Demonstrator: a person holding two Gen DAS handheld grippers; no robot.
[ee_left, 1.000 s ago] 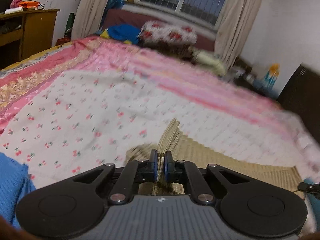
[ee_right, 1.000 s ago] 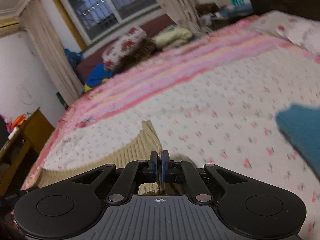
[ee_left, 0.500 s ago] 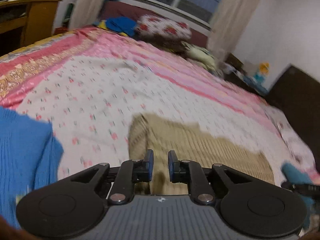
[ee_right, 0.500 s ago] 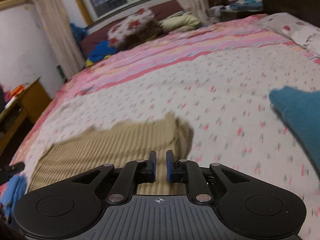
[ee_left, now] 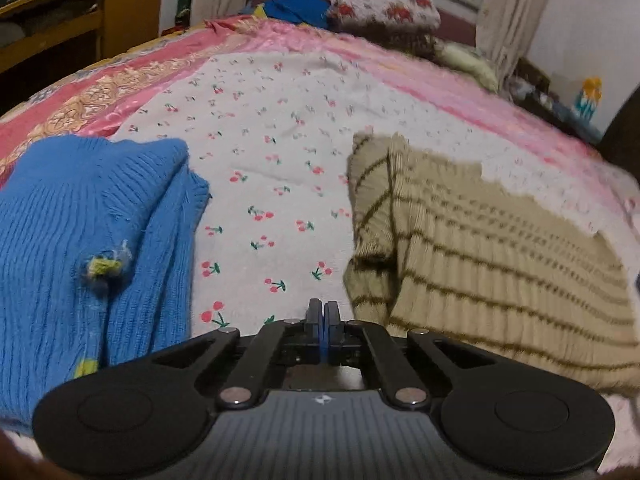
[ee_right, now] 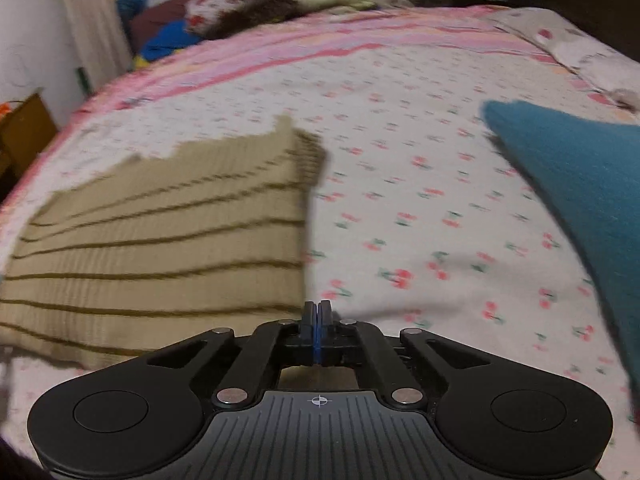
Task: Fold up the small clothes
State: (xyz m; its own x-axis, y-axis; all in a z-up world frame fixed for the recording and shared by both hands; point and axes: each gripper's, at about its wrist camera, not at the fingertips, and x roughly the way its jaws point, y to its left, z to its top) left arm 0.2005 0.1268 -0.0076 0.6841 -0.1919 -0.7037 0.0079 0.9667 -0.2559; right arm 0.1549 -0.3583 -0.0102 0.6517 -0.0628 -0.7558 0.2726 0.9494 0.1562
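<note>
A beige knit sweater with dark stripes (ee_left: 500, 272) lies folded flat on the cherry-print bedsheet (ee_left: 272, 152). My left gripper (ee_left: 322, 308) hovers over bare sheet just left of the sweater's left edge. Its jaws are closing and stand together with nothing between them. In the right wrist view the same sweater (ee_right: 160, 240) lies to the left. My right gripper (ee_right: 317, 308) sits at the sweater's right edge above the sheet (ee_right: 420, 200). Its jaws are also closing, pads together and empty.
A blue knit sweater (ee_left: 80, 240) lies bunched at the left of the left wrist view. A teal garment (ee_right: 580, 168) lies at the right of the right wrist view. Pillows (ee_left: 384, 4) and bedding sit at the far end, and a wooden desk (ee_left: 80, 20) stands at far left.
Both grippers let go of the beige sweater's folded edge, opened briefly, then shut. The sweater now lies flat. The left gripper drew off to its left, the right to its right.
</note>
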